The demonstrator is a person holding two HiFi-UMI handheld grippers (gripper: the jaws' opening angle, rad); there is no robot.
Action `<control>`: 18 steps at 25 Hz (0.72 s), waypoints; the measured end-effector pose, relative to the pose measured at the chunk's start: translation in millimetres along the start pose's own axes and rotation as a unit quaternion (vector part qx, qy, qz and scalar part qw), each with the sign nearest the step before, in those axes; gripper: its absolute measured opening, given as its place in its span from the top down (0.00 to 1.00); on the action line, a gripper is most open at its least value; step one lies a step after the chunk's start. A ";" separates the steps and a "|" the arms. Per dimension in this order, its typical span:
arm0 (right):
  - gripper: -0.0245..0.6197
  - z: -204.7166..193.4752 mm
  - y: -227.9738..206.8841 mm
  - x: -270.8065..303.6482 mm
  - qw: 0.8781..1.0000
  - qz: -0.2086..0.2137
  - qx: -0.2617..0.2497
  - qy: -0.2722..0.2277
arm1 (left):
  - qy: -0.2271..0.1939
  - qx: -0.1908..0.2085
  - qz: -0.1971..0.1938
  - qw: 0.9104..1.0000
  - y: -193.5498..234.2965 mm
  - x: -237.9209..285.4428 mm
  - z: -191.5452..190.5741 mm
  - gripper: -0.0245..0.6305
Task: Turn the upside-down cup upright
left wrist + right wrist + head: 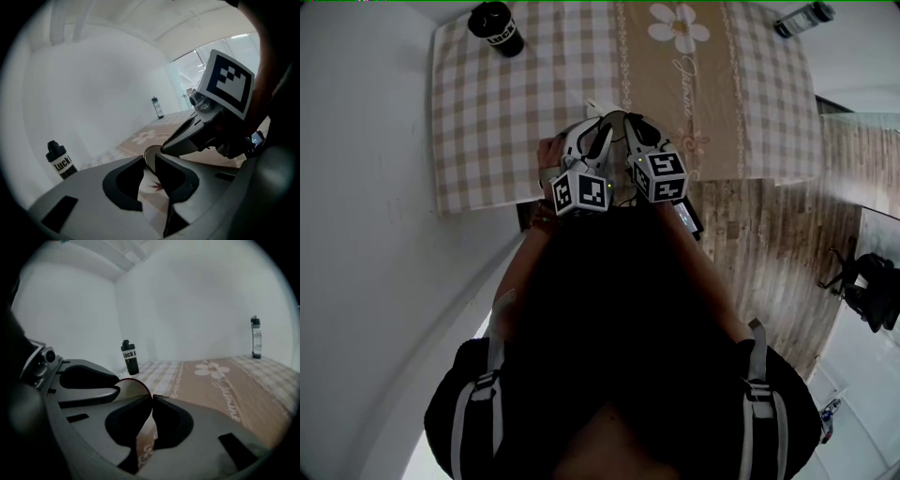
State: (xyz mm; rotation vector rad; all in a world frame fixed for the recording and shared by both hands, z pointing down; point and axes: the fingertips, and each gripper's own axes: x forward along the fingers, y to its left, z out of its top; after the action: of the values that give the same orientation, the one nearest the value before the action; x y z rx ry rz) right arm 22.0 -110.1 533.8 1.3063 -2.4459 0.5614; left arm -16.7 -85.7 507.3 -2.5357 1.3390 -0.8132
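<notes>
Left gripper view: the left gripper's (149, 162) jaws stand apart, with a clear gap at the tips. The cup (150, 158) sits in that gap with one round rim turned toward the camera. The pads do not seem to press on it. The right gripper (165, 148) comes in from the right, its tip against the cup's rim.

Right gripper view: the jaws are drawn together at the tips, and the cup's thin curved edge runs straight into the seam. This reads as a pinch on the wall.

Head view: both grippers are nose to nose over the near edge of the desk (487, 141), which is covered by a cloth (675, 84). The cup is hidden beneath them. So the cup is up between the grippers, not standing on the desk.

Why held so, as a judgement: a full flip is more than one wrist rolls comfortably, so one gripper clamps while the other lets go to take a fresh hold. Right carries the cup now and left is free. The cup looks tilted, mid-turn. No view settles which end is the mouth. The task is unfinished, since the cup is not yet stood down.

Containers:
- Cup: the interior is shaded and nothing shows inside.
- Black bottle (495, 28): at the far left corner, upright, lid on.
- Slim bottle (803, 19): at the far right corner, upright, capped.

The contents of neither bottle are visible. Both stand well apart from the work.
</notes>
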 end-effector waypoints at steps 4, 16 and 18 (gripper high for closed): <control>0.94 6.8 -3.6 -5.0 0.997 -0.024 -0.071 -0.006 | -0.009 -0.077 -0.046 0.996 3.4 -7.9 6.4 0.87; 0.94 26.4 23.7 -35.5 0.920 -0.079 -0.380 -0.049 | -0.057 -0.689 -0.253 0.677 28.4 -17.9 -28.9 0.87; 0.94 28.2 26.7 -37.9 0.908 -0.082 -0.407 -0.054 | -0.064 -0.713 -0.255 0.650 27.5 -17.8 -30.9 0.87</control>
State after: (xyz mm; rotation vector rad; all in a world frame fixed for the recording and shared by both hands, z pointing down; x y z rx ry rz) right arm 17.4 -82.8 487.1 1.1485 -2.1963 -0.5492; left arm -60.9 -84.2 515.9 -4.0559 1.4437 0.9654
